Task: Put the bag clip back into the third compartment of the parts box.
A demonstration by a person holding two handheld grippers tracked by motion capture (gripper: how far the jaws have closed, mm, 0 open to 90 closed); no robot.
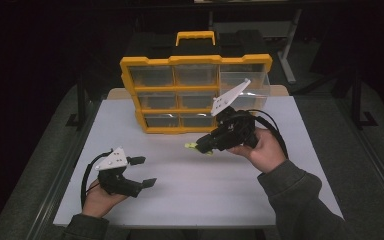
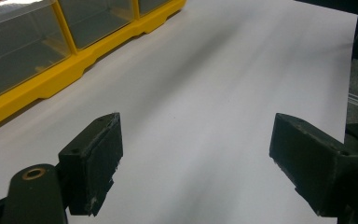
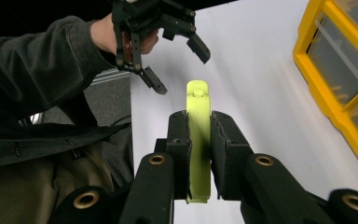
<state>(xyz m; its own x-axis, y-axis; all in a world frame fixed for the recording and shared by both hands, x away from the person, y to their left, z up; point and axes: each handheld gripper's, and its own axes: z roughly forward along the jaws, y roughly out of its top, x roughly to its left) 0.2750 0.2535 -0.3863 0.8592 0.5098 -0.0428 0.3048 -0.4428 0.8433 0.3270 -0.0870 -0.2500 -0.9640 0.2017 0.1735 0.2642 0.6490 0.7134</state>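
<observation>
My right gripper (image 3: 198, 154) clamps the yellow-green clip (image 3: 198, 140) mid-frame — its long axis points straight ahead at my left gripper (image 3: 177, 63), upper left, jaws wide and empty — the nearer receiver.

Organizer (image 1: 195, 95): stands at the far middle of your table (image 1: 190, 195). Clip (image 1: 196, 146): in your right gripper (image 1: 203, 146), above the table before the organizer. Left gripper (image 1: 142, 171): near-left, well apart from the clip.
</observation>
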